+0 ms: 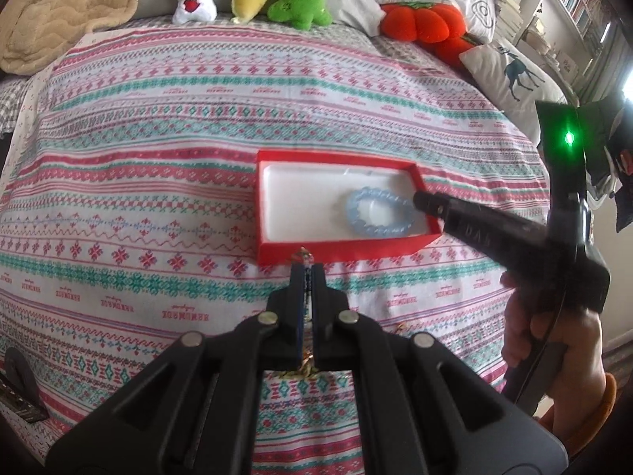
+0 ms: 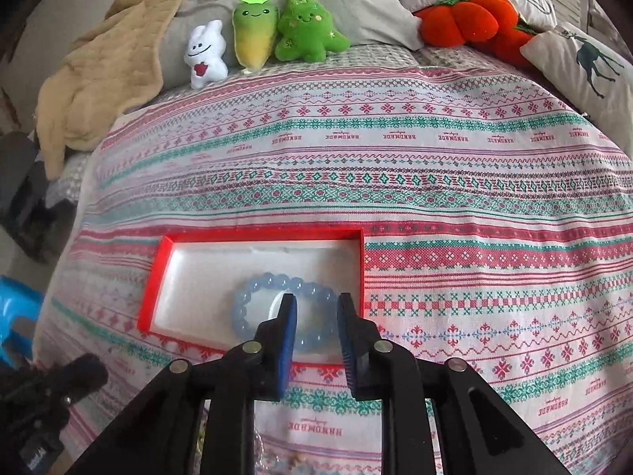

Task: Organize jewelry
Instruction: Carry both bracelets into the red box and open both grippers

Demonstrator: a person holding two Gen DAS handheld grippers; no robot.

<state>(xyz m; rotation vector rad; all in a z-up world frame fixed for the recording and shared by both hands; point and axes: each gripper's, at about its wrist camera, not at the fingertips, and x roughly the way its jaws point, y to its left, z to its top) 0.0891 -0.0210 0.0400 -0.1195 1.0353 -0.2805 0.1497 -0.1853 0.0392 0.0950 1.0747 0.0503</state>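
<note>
A red box (image 1: 336,245) with a white lining lies on the patterned bedspread; it also shows in the right wrist view (image 2: 253,232). A pale blue bead bracelet (image 1: 378,213) lies in its right half, and shows in the right wrist view (image 2: 253,289). My left gripper (image 1: 306,267) is shut on a small gold-coloured chain piece (image 1: 304,255), held just in front of the box's near wall. My right gripper (image 2: 316,301) is open over the bracelet's right side, its fingers (image 2: 288,312) straddling the beads; in the left wrist view its tip (image 1: 421,200) is at the box's right end.
Plush toys (image 2: 253,35) and pillows (image 2: 581,59) line the far edge of the bed. A beige blanket (image 2: 99,79) lies at the far left. More jewelry (image 2: 285,463) lies blurred on the bedspread under my right gripper. A blue object (image 2: 16,316) is at the left edge.
</note>
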